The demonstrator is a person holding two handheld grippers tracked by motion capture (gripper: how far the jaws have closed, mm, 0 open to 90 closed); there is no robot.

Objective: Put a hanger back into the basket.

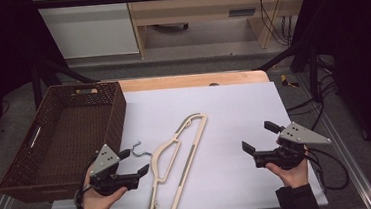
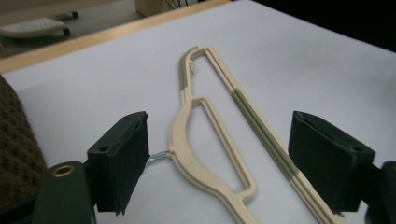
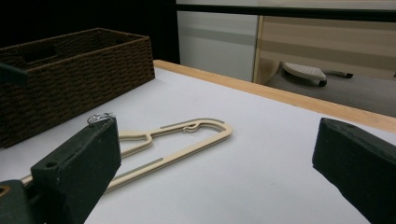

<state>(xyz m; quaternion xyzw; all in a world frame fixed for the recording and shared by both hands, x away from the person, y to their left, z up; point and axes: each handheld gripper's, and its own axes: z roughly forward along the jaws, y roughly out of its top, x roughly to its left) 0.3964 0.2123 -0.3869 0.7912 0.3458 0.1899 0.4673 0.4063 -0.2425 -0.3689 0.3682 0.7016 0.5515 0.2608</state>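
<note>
Hanger [image 2: 212, 140] btm cut off by edge; hook [image 3: 99, 117] partly behind jaw.

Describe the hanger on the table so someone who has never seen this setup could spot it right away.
Find the white sheet covering the table, with a dark woven basket at its left edge. Just right of the basket lies the hanger, flat and running diagonally. It is the one cream plastic thing there, with grey-green strips and a small metal hook.

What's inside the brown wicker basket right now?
The basket looks empty: in the high view only its woven floor shows. The strip of floor behind its near wall is hidden, so a small item there can't be excluded.
</note>
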